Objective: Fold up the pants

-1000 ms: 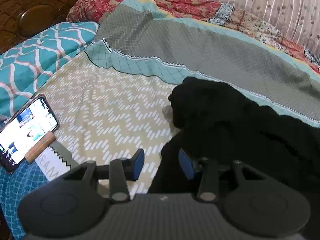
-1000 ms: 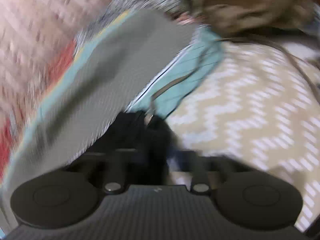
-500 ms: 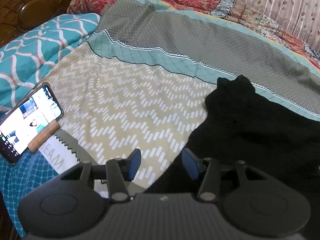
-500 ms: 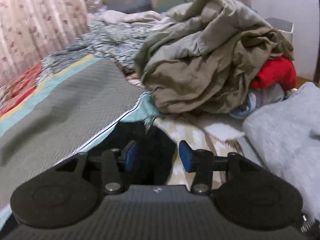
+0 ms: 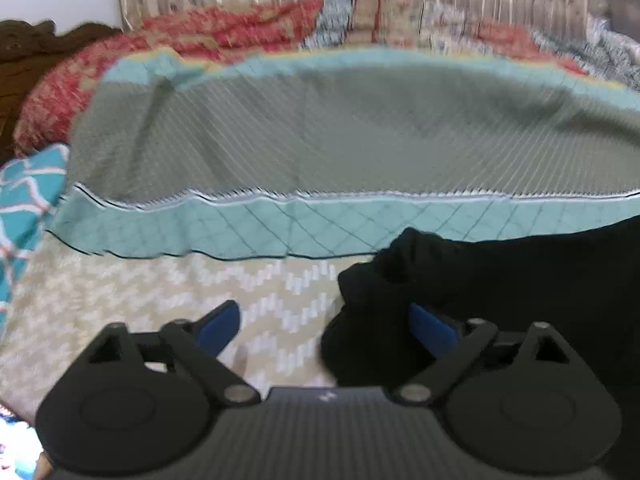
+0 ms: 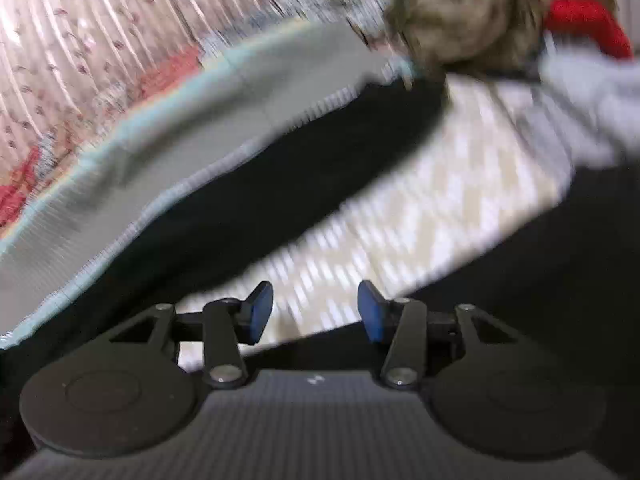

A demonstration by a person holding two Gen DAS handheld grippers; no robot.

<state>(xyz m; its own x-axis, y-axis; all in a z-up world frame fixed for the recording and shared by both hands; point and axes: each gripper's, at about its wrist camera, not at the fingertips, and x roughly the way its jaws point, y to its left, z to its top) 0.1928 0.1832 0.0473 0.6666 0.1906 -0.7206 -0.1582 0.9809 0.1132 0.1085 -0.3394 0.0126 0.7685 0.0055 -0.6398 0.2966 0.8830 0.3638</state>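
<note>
Both views are pretty smeared, so take the fine detail loosely. The black pants are lying on the bed, over the beige zigzag sheet, with their far edge against the teal band of the grey blanket. In the left wrist view a bunched end of the pants sits at the near right, and the left gripper has its jaws opening wide: the left pad is over bare sheet, and the right pad looks tucked against or under the black fabric, though nothing is being squeezed between the two.

From the right wrist view the pants run as two dark strips with sheet showing between them. The right gripper is spread about halfway, pads apart with only sheet visible in the gap. Far right there's a heap of olive clothes with something red beside it, and a floral curtain on the far left.
</note>
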